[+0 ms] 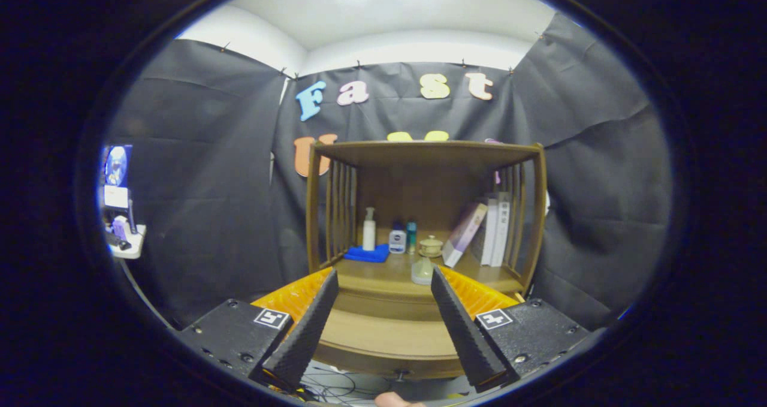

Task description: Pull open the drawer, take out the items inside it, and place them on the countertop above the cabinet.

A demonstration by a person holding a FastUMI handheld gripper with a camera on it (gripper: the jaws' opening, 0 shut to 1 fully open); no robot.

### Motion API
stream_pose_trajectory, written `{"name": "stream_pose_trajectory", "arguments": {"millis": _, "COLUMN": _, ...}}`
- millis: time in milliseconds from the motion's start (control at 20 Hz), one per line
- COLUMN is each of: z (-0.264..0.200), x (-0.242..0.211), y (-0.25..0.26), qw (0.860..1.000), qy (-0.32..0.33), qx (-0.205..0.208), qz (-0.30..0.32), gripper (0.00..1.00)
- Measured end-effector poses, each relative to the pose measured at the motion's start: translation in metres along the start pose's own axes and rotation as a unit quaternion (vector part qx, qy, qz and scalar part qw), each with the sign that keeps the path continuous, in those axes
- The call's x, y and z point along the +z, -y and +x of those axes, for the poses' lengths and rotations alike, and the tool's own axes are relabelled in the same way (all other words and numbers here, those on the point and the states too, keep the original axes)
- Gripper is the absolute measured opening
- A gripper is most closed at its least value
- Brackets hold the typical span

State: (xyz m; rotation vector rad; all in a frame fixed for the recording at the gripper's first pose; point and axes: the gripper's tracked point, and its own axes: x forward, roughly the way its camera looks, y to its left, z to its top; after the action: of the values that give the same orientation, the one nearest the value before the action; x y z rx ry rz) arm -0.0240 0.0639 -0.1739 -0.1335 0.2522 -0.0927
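A wooden cabinet (422,155) with slatted sides stands against the booth wall, straight ahead of me. Its countertop (383,281) carries a white pump bottle (369,230), a blue cloth (367,253), two small bottles (396,240), a lidded jar (430,246), a pale green piece (422,271) and leaning books (488,227). Below the countertop is the drawer front (383,338), which looks pushed in, with a small knob (400,372) at its lower edge. My gripper (385,274) is open, fingers spread wide in front of the cabinet, holding nothing. The drawer's inside is hidden.
Black cloth walls close in behind and on both sides of the cabinet. Off to the left is a small white table (127,245) with a screen and small objects. Cables (335,386) lie on the floor below the drawer. A person's fingertip (392,400) shows under the gripper.
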Motion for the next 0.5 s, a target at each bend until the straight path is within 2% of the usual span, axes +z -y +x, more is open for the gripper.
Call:
{"name": "stream_pose_trajectory", "arguments": {"millis": 200, "z": -0.002, "x": -0.077, "y": 0.011, "qw": 0.999, "qy": -0.039, "qx": -0.023, "qz": 0.010, "gripper": 0.98}}
{"name": "stream_pose_trajectory", "arguments": {"millis": 500, "z": 0.006, "x": -0.187, "y": 0.023, "qw": 0.990, "qy": -0.131, "qx": -0.048, "qz": 0.035, "gripper": 0.98}}
